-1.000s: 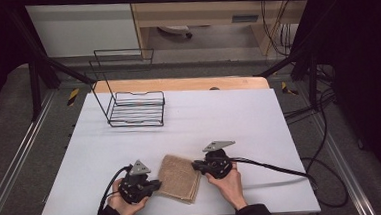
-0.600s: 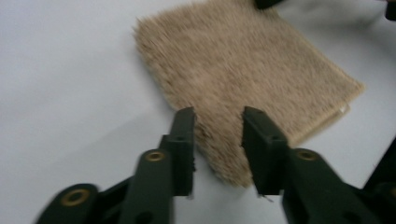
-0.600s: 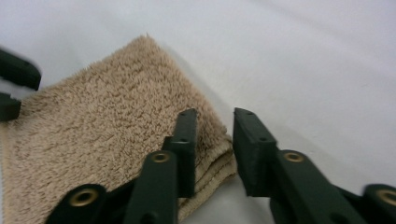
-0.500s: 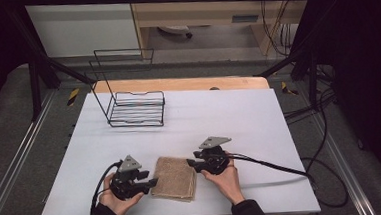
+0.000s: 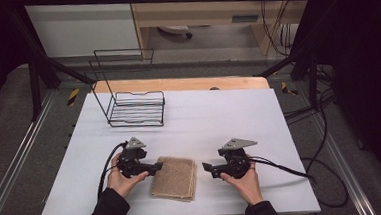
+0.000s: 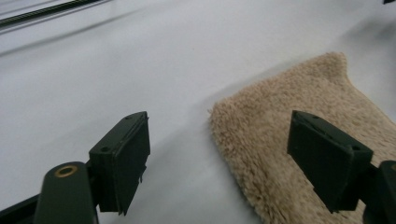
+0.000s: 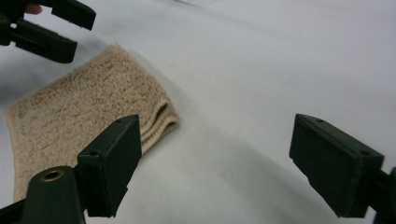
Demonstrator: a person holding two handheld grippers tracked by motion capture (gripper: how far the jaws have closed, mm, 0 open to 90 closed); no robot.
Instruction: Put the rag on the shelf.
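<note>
Here the folded towel lies between both wide-open grippers, left gripper at its edge, right gripper apart.

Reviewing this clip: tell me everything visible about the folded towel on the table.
The towel is beige terry cloth with a looped, fuzzy pile, folded into a flat, roughly rectangular pad; stacked layers show along its folded edge in the right gripper view. It lies flat on the white table, near the front edge, between the two grippers. The left gripper, jaws open, sits at its left edge, one jaw over the cloth, though contact is unclear. The right gripper, also open, is apart from it.
</note>
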